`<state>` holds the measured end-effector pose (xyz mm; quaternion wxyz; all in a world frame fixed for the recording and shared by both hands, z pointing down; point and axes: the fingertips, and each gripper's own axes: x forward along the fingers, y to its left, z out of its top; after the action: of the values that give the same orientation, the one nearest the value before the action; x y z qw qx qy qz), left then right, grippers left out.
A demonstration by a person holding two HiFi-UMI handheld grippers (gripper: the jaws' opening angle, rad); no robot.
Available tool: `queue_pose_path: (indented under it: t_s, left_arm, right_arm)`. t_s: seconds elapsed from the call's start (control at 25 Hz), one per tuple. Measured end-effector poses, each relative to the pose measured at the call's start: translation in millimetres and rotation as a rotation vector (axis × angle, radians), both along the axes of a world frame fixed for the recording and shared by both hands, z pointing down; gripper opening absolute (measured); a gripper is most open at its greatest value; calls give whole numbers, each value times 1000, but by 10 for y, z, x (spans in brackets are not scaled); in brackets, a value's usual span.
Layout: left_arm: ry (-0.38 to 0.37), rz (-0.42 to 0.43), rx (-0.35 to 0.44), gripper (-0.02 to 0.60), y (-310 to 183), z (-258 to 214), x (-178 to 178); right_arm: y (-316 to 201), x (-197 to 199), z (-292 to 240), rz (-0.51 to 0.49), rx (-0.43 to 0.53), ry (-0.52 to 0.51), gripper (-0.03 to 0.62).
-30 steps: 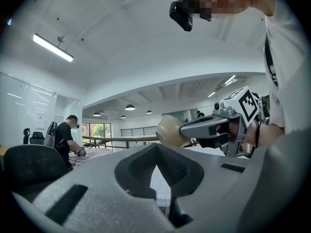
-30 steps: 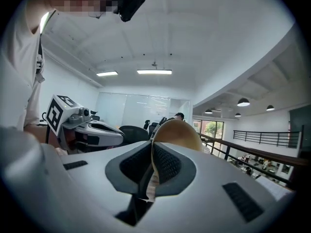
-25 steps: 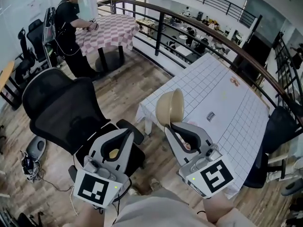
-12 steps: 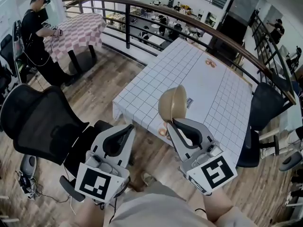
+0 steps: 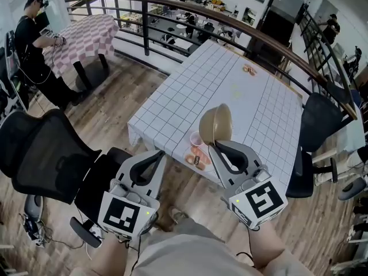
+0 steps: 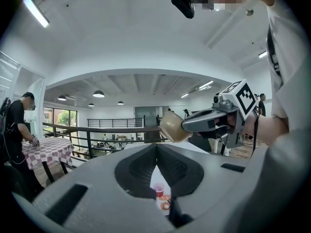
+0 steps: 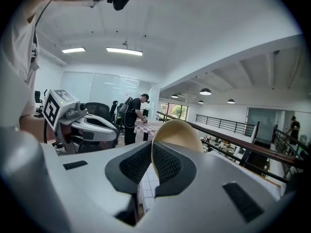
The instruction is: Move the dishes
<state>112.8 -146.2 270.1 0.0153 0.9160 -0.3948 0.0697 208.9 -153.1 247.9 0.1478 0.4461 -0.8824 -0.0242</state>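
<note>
Head view, looking steeply down: the right tongs (image 5: 217, 146) are clamped on the rim of a tan bowl (image 5: 215, 123), which stands on edge in the air over the near edge of the surface (image 5: 253, 105), a table under a white grid cloth. Below the bowl, by that near edge, stand a pink cup (image 5: 196, 138) and a small plate (image 5: 195, 157) of food. A small item near the far edge is too small to name. The left tongs (image 5: 157, 155) are level beside the right pair, over wooden floor off the surface's near left corner, next to a black office chair (image 5: 46, 154). Both forearms are cut off at the bottom of the frame.

Left gripper view: the tips of the left tongs (image 6: 156, 145) meet with nothing between them. Through the slit behind the tips the cup (image 6: 159, 192) and plate (image 6: 165, 206) show, mostly hidden by the tongs. At the right, the other tongs reach in nearly level with the bowl (image 6: 174, 126) at their tip. A person (image 6: 17, 125) stands at a checked table on the left.

Right gripper view: only here is the grip plain, both pads pressed on the bowl's thin rim, the bowl (image 7: 177, 130) rising past the tips. The surface shows as a sliver of grid below. The cup and plate are hidden.
</note>
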Motion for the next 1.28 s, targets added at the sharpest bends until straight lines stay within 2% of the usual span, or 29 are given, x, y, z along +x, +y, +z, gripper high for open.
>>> queue_pose_path:
  t_s: [0.24,0.48,0.68,0.88,1.08,1.28]
  left_arm:
    - [-9,38,-45,14,-127,213,289]
    - [-28,71,-73,14,-287,387,592]
    - [-40,92,-103,14,-374,583,845]
    - [-72,101,-108,14,-519,843,1008]
    - [11,121,-168,14,-590,917,1136]
    - [-36,139,-203,14,-538,1154,1153]
  right_arm:
    - [-216,511,576,109,-115,53,26]
    - [-375,1092,1483,213,-290,89,28]
    - [-333,1563,2321,297,-439,200,28]
    - [-287,1886,2916,336,-565,237,26]
    - [-212,2138,3465,375,-681,244,28]
    - [1,2261,3940,398,-766,272,28]
